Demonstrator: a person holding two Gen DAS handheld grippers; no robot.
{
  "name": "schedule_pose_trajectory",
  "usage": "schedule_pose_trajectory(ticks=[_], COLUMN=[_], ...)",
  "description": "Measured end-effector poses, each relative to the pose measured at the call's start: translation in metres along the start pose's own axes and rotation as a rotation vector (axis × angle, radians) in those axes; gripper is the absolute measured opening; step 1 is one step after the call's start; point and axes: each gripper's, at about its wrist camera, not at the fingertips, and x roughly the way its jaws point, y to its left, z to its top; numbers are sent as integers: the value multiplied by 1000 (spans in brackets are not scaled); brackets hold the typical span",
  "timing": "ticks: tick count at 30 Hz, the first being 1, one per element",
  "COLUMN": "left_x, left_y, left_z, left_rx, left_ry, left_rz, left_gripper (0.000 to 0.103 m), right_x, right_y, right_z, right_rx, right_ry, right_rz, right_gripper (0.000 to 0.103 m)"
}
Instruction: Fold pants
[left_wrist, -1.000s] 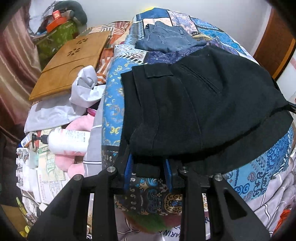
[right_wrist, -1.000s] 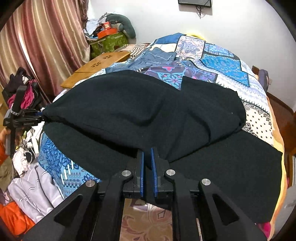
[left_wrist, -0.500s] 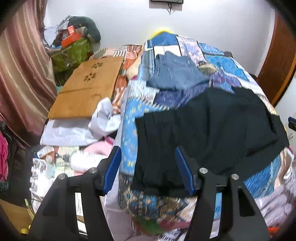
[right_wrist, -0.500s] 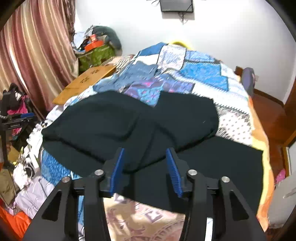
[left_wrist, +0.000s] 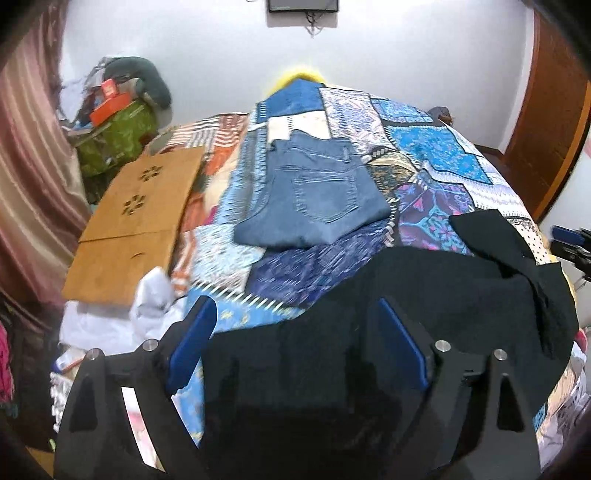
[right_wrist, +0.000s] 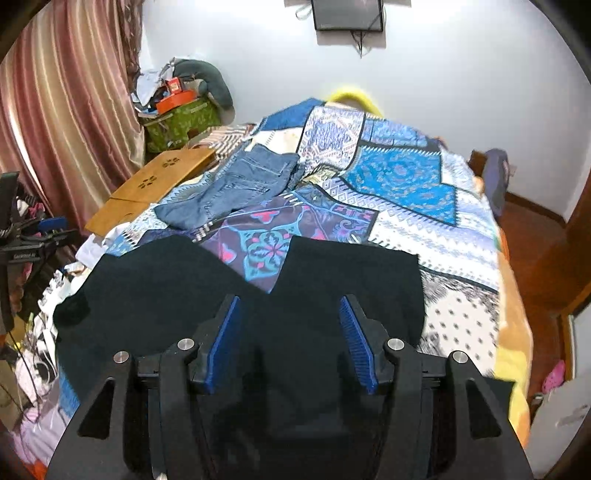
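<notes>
Black pants (right_wrist: 159, 295) lie folded at the near edge of a patchwork bed (right_wrist: 406, 184). Left gripper (left_wrist: 295, 343) just opened wide, right gripper (right_wrist: 291, 332) apart, both holding nothing.

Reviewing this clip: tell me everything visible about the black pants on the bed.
The black pants are dark, matte, woven-looking cloth, lying flat on the patchwork bedspread at its near end. In the right wrist view two dark lobes meet in a V with the quilt showing between. One edge hangs over the bed's side. Both the left gripper and right gripper are open above them, gripping nothing.
</notes>
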Motion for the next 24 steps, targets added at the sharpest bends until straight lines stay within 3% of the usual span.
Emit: schedule_pose_trajectory(ticks=[10, 18, 21, 24], left_x=[57, 90, 94, 93], left_y=[-32, -39, -39, -40], left_z=[26, 26, 24, 23], left_rx=[67, 79, 77, 68], left_ry=[24, 74, 84, 95], left_rz=[-54, -72, -65, -61], left_gripper=[89, 89, 89, 89], right_x=[101, 168, 171, 169], right_y=[-17, -16, -15, -18], right_z=[38, 45, 45, 43], right_rx=[-10, -41, -66, -71], right_ry=[130, 265, 248, 220], right_rz=[40, 53, 35, -5], right_gripper=[52, 55, 45, 15])
